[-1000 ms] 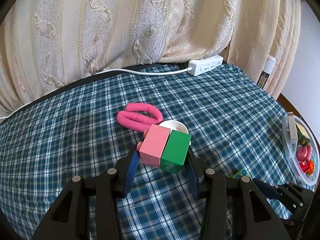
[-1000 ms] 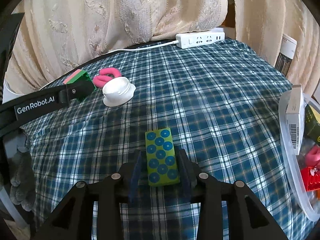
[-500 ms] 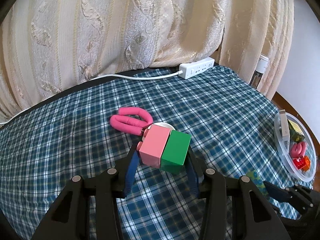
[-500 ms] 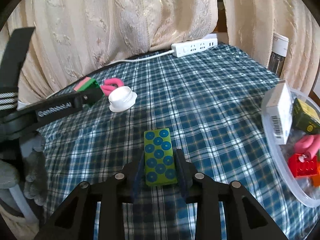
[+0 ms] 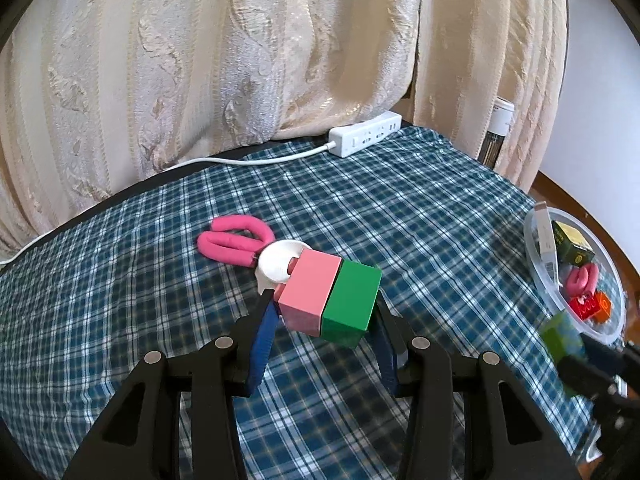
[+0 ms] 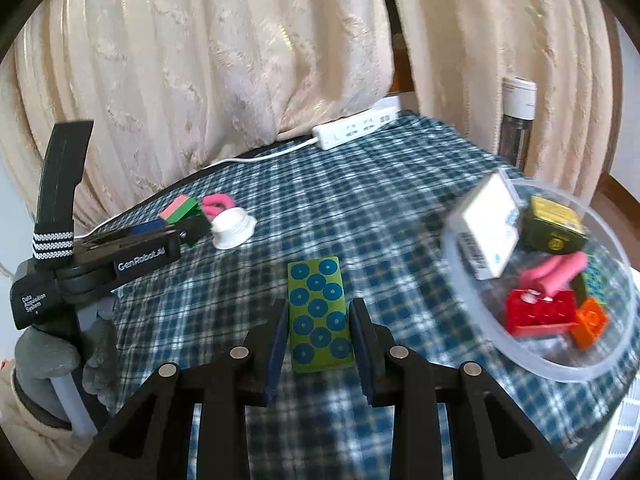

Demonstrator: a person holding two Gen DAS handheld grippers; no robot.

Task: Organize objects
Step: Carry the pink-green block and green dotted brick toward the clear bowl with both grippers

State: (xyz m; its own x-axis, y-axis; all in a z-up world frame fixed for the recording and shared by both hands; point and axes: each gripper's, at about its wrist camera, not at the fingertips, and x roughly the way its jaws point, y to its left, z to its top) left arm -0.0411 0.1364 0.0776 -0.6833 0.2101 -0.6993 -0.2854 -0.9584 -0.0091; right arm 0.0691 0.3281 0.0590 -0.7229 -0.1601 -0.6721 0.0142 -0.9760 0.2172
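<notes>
The left gripper (image 5: 320, 320) is clamped on a pink-and-green block (image 5: 330, 298), its blue pads pressing the pink end on one side and the green end on the other, and holds it lifted above the blue plaid tablecloth (image 5: 400, 220). Just beyond the block on the cloth sit a white cap-like piece (image 5: 276, 266) and a looped pink foam curler (image 5: 234, 240), touching each other. The right gripper (image 6: 320, 336) is closed on a green box with blue dots (image 6: 320, 314), pinched by its long sides and raised over the cloth. To its right, near the table's right edge, a clear plastic bowl (image 6: 480, 320) holds a white carton (image 6: 486, 226), a dark green box (image 6: 554, 224), another pink curler (image 6: 556, 274), a red brick (image 6: 538, 312) and an orange brick (image 6: 590, 322). At the far side a white power strip (image 5: 364, 138) lies against cream curtains (image 5: 240, 60).
</notes>
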